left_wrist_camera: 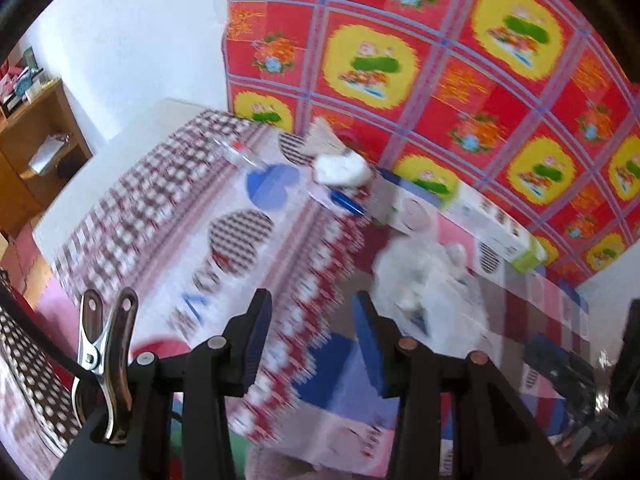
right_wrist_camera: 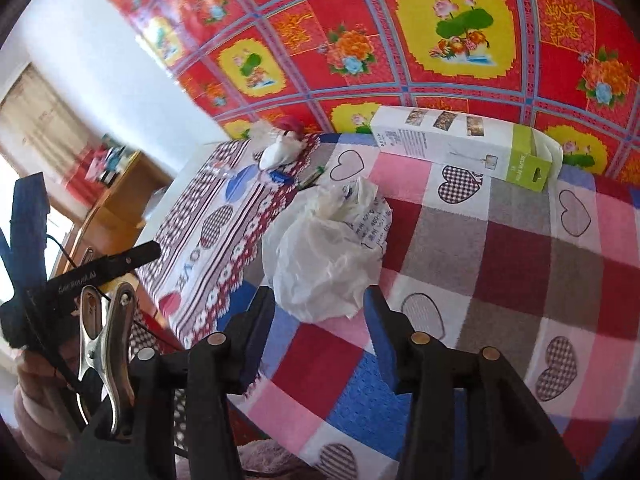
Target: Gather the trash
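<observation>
Step in hand, by judgement: approach to the first pickup; nothing collected yet.

Left tongs (left_wrist_camera: 312, 340): apart, nothing between the pads, over the left edge of the worktop (right_wrist_camera: 520, 248) with its checked heart-print cloth. Left wrist view heavily smeared; outlines unreliable.

Far left corner of the worktop: small white wad (right_wrist_camera: 280, 150) beside a blue pen-like item (right_wrist_camera: 280, 177); exact nature not discernible.

Centre: crumpled white plastic bag (right_wrist_camera: 324, 248), printed text on one side, flat on the cloth. Right tongs (right_wrist_camera: 320, 320): open, empty, pads either side of the bag's near edge, not pressing.

Next move, by judgement: advance, lower, close on a thick fold.

Far right: white and green carton (right_wrist_camera: 464, 144) against the red patterned wall cloth (right_wrist_camera: 440, 20); trash or not, undetermined. No bin visible.
</observation>
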Demonstrator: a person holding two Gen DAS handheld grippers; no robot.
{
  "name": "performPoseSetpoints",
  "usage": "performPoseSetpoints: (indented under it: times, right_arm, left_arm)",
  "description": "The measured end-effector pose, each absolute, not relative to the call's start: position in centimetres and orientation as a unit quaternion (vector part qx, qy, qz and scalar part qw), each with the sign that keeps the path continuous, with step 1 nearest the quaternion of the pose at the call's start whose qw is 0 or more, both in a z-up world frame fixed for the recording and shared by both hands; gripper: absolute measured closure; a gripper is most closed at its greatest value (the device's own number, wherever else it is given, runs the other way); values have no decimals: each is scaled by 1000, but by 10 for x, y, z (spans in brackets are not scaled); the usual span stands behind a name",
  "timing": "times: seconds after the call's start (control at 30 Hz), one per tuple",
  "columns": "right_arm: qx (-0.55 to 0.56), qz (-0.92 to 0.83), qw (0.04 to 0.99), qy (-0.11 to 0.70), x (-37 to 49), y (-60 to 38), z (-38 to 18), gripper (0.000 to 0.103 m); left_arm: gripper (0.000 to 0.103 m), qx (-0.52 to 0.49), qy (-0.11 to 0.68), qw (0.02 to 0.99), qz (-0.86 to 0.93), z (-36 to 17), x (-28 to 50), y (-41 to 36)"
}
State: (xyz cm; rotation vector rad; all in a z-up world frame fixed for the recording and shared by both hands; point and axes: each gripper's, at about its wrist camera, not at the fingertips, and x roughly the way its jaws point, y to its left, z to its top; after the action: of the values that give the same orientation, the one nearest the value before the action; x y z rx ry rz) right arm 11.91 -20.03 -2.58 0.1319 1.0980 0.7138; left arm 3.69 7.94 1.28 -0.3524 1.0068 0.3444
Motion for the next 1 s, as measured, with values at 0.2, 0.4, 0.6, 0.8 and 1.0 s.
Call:
performPoseSetpoints:
  times: [0.2, 0.4, 0.6, 0.8, 1.0]
  right_arm:
    - [81, 279, 803, 521, 123, -180, -33, 38]
    - [82, 236, 812, 528, 127, -162, -44, 36]
    - [89, 204, 814, 537, 131, -151, -53, 33]
    - [78, 181, 809, 553, 131, -143, -66, 33]
    - [79, 159, 802, 570, 130, -140, -78, 32]
  left_arm:
    - [59, -154, 478, 848, 171, 8, 70, 139]
    - [59, -171, 480, 844, 167, -5, 109, 184]
    - [59, -199, 474, 843, 157, -23, 151, 215]
    - [59, -229, 495, 825, 146, -55, 189, 240]
    - [59, -239, 512, 810, 157, -79, 208, 257]
